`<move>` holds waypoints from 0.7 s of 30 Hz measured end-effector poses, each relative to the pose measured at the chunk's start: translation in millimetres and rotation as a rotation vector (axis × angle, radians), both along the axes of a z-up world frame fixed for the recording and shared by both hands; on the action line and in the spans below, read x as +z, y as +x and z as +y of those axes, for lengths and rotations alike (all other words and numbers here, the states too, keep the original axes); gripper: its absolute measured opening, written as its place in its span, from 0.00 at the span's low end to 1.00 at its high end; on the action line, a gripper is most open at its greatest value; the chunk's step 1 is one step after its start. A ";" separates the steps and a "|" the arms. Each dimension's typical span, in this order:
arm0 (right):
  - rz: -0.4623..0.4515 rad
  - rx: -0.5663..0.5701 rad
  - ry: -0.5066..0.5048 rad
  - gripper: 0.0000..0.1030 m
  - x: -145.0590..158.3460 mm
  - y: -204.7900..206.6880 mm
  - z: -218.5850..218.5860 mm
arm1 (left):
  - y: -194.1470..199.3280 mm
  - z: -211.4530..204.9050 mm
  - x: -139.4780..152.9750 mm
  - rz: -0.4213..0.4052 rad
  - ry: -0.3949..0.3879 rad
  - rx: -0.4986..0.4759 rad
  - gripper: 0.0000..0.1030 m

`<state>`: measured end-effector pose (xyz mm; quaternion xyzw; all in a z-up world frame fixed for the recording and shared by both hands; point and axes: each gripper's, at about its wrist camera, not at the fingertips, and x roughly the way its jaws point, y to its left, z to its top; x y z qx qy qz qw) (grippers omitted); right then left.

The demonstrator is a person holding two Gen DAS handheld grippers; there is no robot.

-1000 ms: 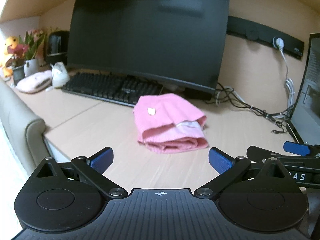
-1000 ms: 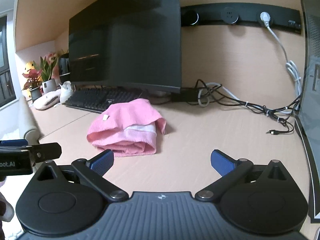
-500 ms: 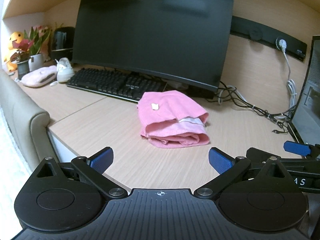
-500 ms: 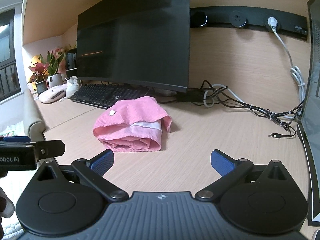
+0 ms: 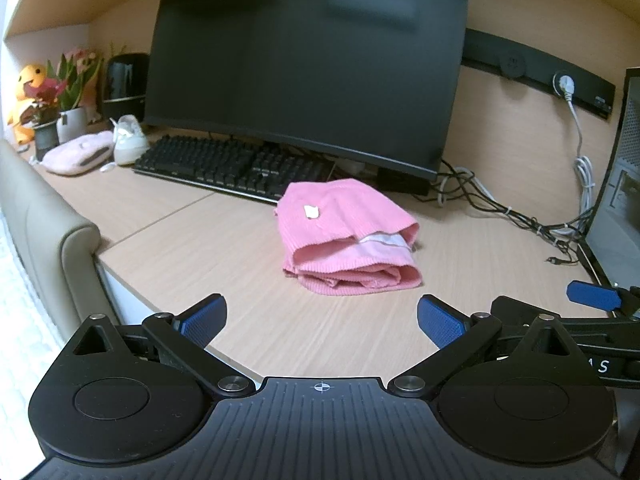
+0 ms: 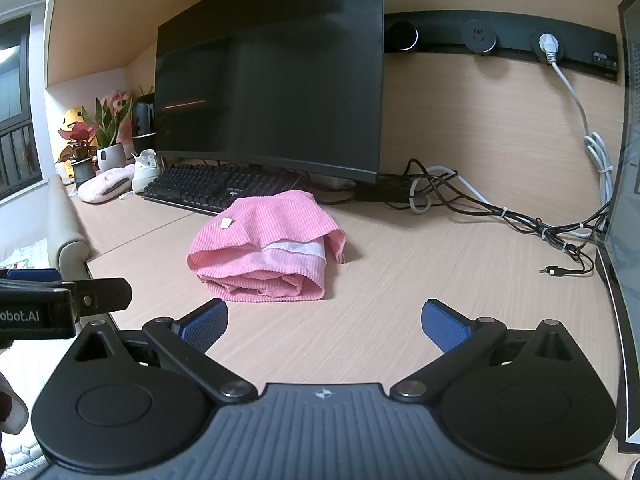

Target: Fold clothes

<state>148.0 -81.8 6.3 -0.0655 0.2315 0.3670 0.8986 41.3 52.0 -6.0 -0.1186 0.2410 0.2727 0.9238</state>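
Note:
A pink ribbed garment (image 5: 348,236) lies folded into a compact stack on the wooden desk (image 5: 208,248), with a small white tag on top and a white band showing at its open end. In the right wrist view the same garment (image 6: 264,248) rests just in front of the keyboard. My left gripper (image 5: 320,320) hovers open near the desk's front edge, short of the garment, with nothing between its blue pads. Open and empty too, my right gripper (image 6: 324,322) sits level with it; it shows in the left wrist view as the blue-tipped right gripper (image 5: 592,296).
A large dark monitor (image 5: 308,60) and black keyboard (image 5: 232,164) stand behind the garment. Tangled cables (image 5: 520,216) run along the back right toward a PC case (image 5: 624,200). Potted plants (image 5: 60,100), a small shoe and a soft toy crowd the far left. A padded chair back (image 5: 48,232) flanks the desk's left edge.
Both grippers have drawn back and risen slightly from the folded garment, which has stayed in place. Both stayed open.

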 end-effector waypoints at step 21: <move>-0.008 -0.012 0.006 1.00 -1.2 2.8 0.9 | 3.7 3.3 -2.6 0.022 0.000 0.017 1.00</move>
